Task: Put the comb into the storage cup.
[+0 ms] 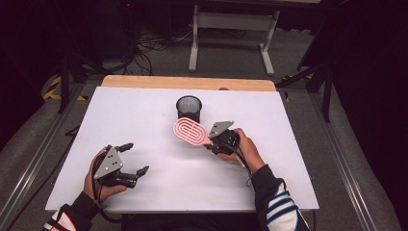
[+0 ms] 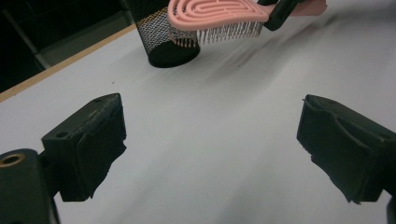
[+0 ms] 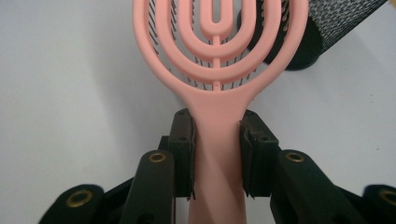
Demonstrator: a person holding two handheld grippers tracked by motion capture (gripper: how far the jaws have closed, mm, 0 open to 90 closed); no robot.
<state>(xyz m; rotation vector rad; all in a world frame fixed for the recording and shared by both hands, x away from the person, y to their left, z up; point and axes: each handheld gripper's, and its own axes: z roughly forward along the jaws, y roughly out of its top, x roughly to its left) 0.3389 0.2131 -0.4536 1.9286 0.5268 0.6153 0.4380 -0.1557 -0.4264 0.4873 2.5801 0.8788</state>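
Right gripper (image 3: 217,154) pinches pink hairbrush (image 3: 219,60) by handle; head projects ahead, held off table, beside mesh cup (image 1: 188,108). Left gripper (image 1: 132,159) spread, idle. Risk: narrow handle grip; brush may pivot, clip cup rim, topple cup.

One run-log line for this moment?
right claw: shut on pink hairbrush handle | brush: lifted beside mesh cup | left claw: open, empty

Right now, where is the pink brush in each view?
High view: brush at table centre, just in front of the cup.
Left gripper view: brush at top, in the air, bristles down.
Right gripper view: brush centre, handle clamped.
Shared landmark: the black mesh cup.
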